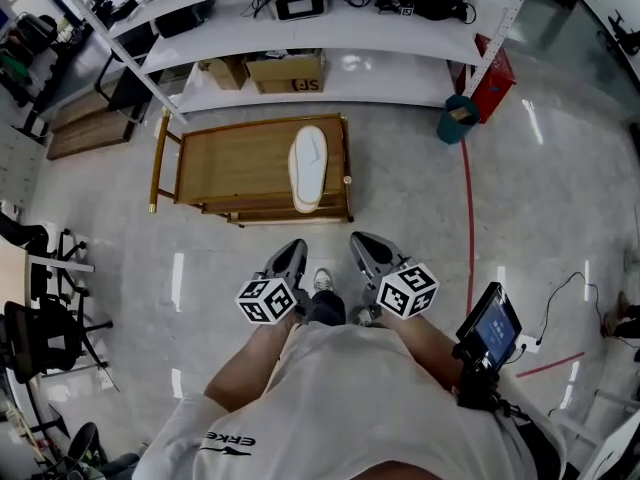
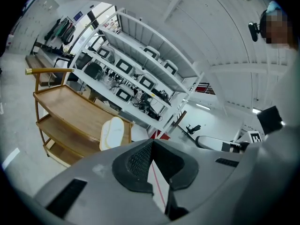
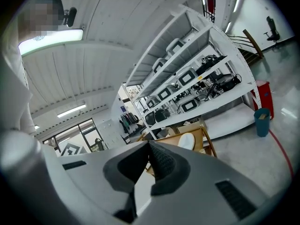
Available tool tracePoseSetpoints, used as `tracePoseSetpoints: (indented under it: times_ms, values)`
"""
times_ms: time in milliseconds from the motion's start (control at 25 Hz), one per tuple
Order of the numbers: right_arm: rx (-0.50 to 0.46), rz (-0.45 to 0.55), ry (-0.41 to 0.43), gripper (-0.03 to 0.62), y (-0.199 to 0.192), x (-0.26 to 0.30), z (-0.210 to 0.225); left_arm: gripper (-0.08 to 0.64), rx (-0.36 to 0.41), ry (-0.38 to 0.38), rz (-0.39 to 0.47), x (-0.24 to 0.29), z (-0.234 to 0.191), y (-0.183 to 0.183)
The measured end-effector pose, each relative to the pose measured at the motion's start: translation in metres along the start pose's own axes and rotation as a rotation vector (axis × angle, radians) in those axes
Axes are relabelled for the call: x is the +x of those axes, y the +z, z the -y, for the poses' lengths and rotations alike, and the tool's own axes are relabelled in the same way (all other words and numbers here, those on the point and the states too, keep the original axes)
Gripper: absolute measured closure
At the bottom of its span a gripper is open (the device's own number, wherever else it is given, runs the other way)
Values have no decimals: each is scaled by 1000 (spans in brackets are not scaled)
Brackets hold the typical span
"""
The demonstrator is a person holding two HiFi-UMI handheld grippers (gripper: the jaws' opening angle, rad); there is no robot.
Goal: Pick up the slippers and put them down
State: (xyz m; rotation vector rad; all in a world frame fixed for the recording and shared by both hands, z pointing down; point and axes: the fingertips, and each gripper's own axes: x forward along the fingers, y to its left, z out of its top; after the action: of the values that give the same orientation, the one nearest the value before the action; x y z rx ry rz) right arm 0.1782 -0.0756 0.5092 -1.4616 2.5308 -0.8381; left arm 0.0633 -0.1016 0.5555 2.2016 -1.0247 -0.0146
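The white foam slipper lies sole-up, lengthwise, on the top shelf of a low wooden trolley with brass-coloured handles. It sits toward that shelf's right end, and its near tip reaches the front edge. Only 1 slipper can be made out. The trolley stands on the pale grey floor just in front of a long white metal shelving rack, whose bottom shelf carries a brown cardboard box.

The person in a white shirt holds the 2 grippers low and side by side in front of the body, both well short of the trolley and touching nothing. The left gripper has its dark ribbed pads pressed together at the tips, with nothing between them. The left gripper view shows the slipper and the trolley beyond its closed tips. The right gripper is likewise closed and empty. In the right gripper view its tips meet, and the slipper on the trolley lies just beyond them to the right.

To the right of the trolley a teal bin stands on the floor beside a red box, and a thin red line runs along the floor from the bin toward the person.
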Motion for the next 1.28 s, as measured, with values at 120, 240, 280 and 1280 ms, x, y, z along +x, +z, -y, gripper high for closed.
tracePoseSetpoints:
  times_ms: [120, 240, 280, 1280]
  values:
    - [0, -17, -27, 588, 6, 18, 12, 557, -11, 2, -28, 19, -18, 6]
    - [8, -33, -52, 588, 8, 39, 24, 557, -28, 12, -54, 35, -38, 10]
    - [11, -39, -59, 588, 7, 45, 27, 557, -33, 15, -63, 39, -46, 10]
    - [102, -229, -173, 586, -48, 134, 89, 471, -169, 6, -340, 121, -157, -59]
